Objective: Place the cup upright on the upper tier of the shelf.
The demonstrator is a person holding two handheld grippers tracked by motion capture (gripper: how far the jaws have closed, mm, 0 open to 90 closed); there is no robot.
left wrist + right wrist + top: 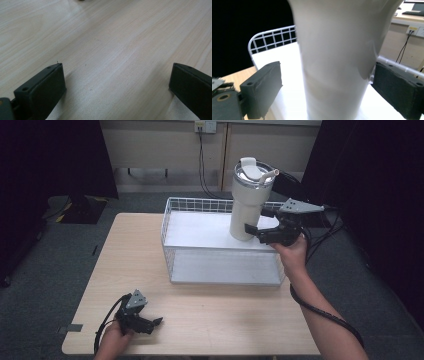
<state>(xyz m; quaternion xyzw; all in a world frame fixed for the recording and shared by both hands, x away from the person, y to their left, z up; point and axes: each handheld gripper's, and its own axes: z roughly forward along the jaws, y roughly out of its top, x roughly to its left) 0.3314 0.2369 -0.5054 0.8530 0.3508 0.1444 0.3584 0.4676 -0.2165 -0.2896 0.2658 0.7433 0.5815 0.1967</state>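
A tall white tumbler (248,200) with a lid and straw stands upright in the back right part of a white wire basket (200,202) on the wooden table (130,250). My right gripper (256,222) reaches in from the right with its jaws on either side of the tumbler's lower body. In the right gripper view, my right gripper (327,67) is open: a gap separates one jaw from the tumbler (337,62), and the other jaw is at its edge. My left gripper (154,324) rests open at the table's front left, over bare wood (116,66).
The basket's wire rim (272,35) rises around a white floor. Cables trail from both grippers. A wall socket and cord sit behind the table. Dark curtains flank both sides.
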